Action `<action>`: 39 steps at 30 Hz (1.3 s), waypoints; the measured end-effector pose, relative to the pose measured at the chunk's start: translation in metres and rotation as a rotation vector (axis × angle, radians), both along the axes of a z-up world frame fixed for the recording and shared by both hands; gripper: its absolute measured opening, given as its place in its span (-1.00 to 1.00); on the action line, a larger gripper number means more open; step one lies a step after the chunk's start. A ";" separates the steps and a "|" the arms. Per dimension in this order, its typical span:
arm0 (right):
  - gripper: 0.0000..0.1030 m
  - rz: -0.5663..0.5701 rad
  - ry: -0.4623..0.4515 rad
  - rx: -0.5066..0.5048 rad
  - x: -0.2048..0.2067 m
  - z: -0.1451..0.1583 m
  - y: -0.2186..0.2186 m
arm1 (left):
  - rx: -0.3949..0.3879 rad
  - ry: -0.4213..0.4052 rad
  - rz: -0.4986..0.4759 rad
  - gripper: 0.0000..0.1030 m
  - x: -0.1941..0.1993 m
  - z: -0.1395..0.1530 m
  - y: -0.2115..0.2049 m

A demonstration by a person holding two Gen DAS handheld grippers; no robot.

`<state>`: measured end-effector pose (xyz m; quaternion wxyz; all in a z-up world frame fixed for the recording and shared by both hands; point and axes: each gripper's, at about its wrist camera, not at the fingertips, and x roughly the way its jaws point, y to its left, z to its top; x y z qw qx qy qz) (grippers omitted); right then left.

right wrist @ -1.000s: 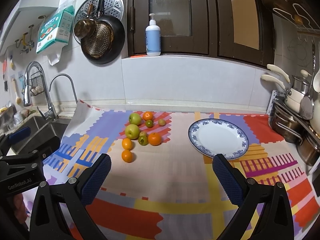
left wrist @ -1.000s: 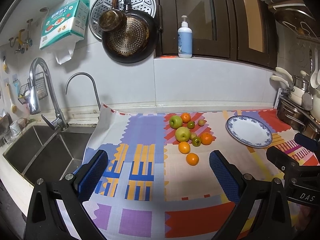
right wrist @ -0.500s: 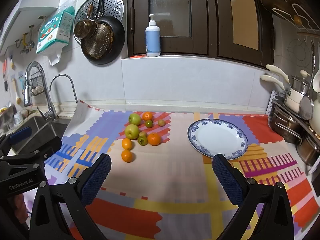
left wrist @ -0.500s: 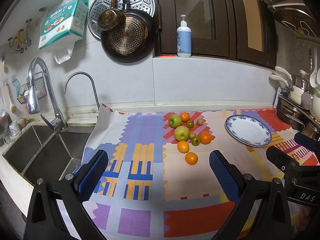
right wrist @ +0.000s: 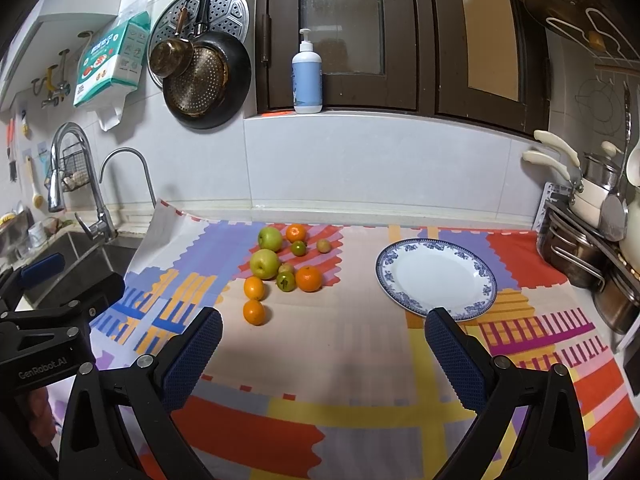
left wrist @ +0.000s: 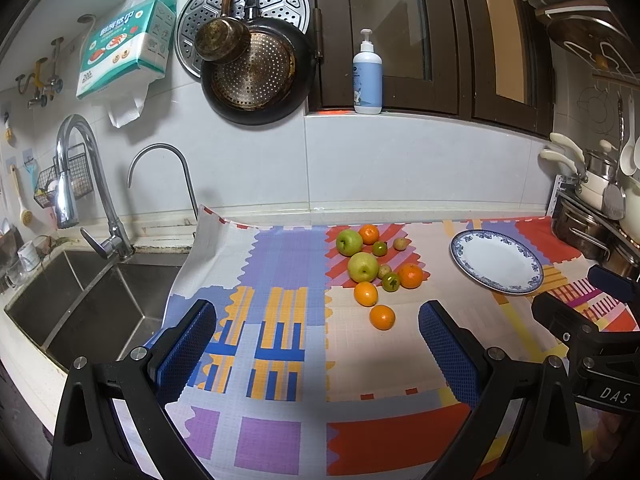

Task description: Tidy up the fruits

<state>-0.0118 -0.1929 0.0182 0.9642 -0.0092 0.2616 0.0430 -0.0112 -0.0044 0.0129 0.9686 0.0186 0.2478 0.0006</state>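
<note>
Starting out — I hold both tools wide and empty: left tool (left wrist: pixel 316 344), right tool (right wrist: pixel 322 344). Fruits (right wrist: pixel 280 268) sit together on the tabletop, plate (right wrist: pixel 436 276) beside them — next, grab one.

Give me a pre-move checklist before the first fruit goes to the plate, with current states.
1. Left gripper open, holding nothing: ok.
2. Right gripper open, holding nothing: ok.
3. Blue-rimmed plate bare: ok.
4. Nearest orange apart from the other fruits, free to grasp: ok.
5. Mat between fruits and plate unobstructed: ok.
6. Fruit firmness: cannot tell.
</note>
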 end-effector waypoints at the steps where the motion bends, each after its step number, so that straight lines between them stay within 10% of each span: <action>1: 0.99 0.000 0.000 0.000 0.000 0.000 0.000 | 0.001 0.000 0.001 1.00 0.000 0.000 0.000; 23: 0.99 0.017 0.026 0.008 0.006 -0.007 -0.002 | 0.014 0.023 -0.040 1.00 0.010 -0.007 -0.010; 39: 0.71 0.153 0.081 -0.087 0.068 -0.025 -0.004 | 0.065 0.108 -0.148 0.54 0.055 -0.032 -0.040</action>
